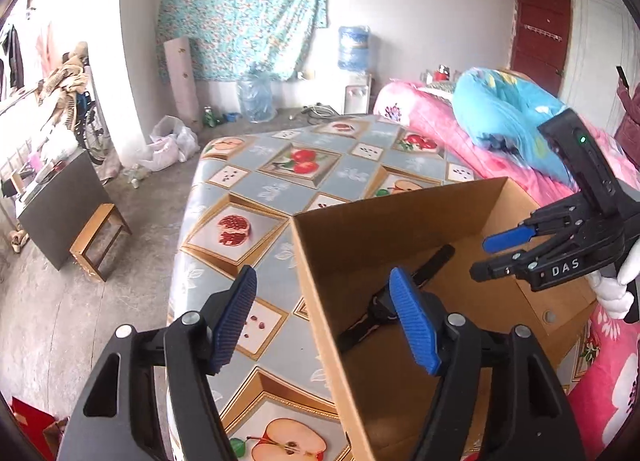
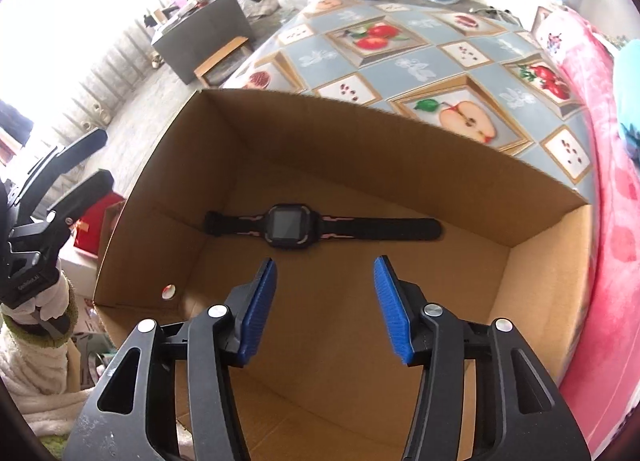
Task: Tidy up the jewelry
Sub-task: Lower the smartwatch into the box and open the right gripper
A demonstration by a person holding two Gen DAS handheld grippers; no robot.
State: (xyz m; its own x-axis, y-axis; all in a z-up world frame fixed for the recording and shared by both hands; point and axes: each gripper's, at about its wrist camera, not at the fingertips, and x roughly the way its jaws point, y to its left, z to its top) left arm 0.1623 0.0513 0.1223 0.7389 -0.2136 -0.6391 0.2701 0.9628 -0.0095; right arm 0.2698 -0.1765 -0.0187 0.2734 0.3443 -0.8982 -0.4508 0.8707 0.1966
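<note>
Watch (image 2: 320, 225) lies flat on the box (image 2: 360, 133) floor. Both my grippers, left (image 1: 324, 321) and right (image 2: 325, 311), are released, fingers empty. Lift clear without clipping the walls.

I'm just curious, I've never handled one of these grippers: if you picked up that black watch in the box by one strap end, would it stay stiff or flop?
The watch would probably droop: its straps look thin and rubbery, and the chunky square face likely outweighs them. It lies flat, so rolling seems unlikely.
</note>
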